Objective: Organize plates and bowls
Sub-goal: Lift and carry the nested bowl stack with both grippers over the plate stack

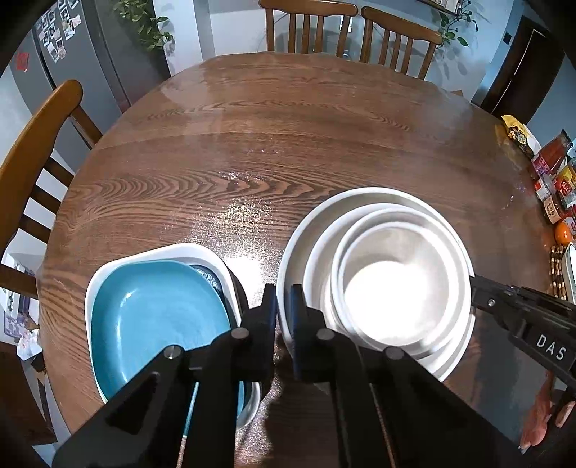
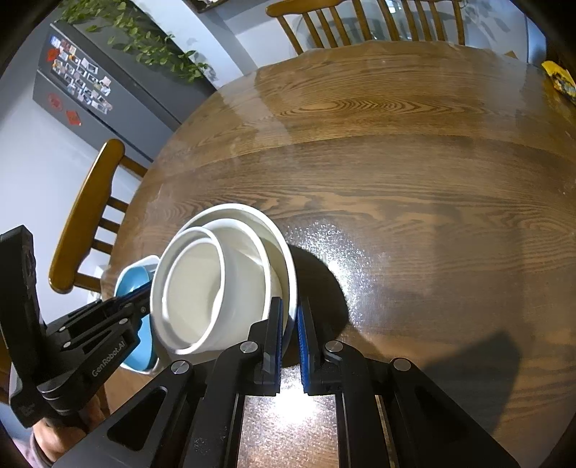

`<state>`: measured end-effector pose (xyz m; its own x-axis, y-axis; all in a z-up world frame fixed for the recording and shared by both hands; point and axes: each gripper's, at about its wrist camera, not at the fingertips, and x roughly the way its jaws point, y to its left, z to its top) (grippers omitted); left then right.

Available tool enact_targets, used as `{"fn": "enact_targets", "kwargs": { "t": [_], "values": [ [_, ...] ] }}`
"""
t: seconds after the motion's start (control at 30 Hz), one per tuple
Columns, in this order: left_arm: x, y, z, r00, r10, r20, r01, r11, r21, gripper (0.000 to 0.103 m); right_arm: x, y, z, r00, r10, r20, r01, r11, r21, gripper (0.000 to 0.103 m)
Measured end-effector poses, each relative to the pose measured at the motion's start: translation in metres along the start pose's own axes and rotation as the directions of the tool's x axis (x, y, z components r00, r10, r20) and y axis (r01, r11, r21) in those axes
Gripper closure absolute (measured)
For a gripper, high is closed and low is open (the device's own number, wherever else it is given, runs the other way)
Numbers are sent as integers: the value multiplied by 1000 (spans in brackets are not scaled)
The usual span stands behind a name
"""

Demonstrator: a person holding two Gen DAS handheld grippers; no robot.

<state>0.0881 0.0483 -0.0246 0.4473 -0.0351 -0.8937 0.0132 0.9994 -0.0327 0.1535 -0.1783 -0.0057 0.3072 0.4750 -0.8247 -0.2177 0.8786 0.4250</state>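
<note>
right wrist view only: both grippers (image 2: pixel 289 334) pinching white bowl stack's (image 2: pixel 223 280) outer rim.

Round wooden surface (image 1: pixel 288 144), glossy, glare patches. Wooden slat-back chairs: two at far edge (image 1: pixel 309 25) (image 1: pixel 399 36), one at left (image 1: pixel 36 151). Grey fridge (image 1: pixel 82 61) back left, door covered in photos and magnets. Trailing green plant (image 2: pixel 144 39) on top of fridge. Right edge of surface: jars and packets cluster (image 1: pixel 554 180), orange fruit (image 1: pixel 563 232), yellow packet (image 1: pixel 518 133). Dark door (image 1: pixel 522 68) back right.
</note>
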Motion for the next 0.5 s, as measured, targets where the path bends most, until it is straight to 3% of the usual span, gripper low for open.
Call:
{"fn": "enact_targets", "kwargs": {
  "t": [0.5],
  "values": [
    [-9, -4, -2, 1000, -4, 23, 4, 1000, -10, 101, -15, 3, -5, 1000, -7, 24, 7, 1000, 0, 92]
  ]
}}
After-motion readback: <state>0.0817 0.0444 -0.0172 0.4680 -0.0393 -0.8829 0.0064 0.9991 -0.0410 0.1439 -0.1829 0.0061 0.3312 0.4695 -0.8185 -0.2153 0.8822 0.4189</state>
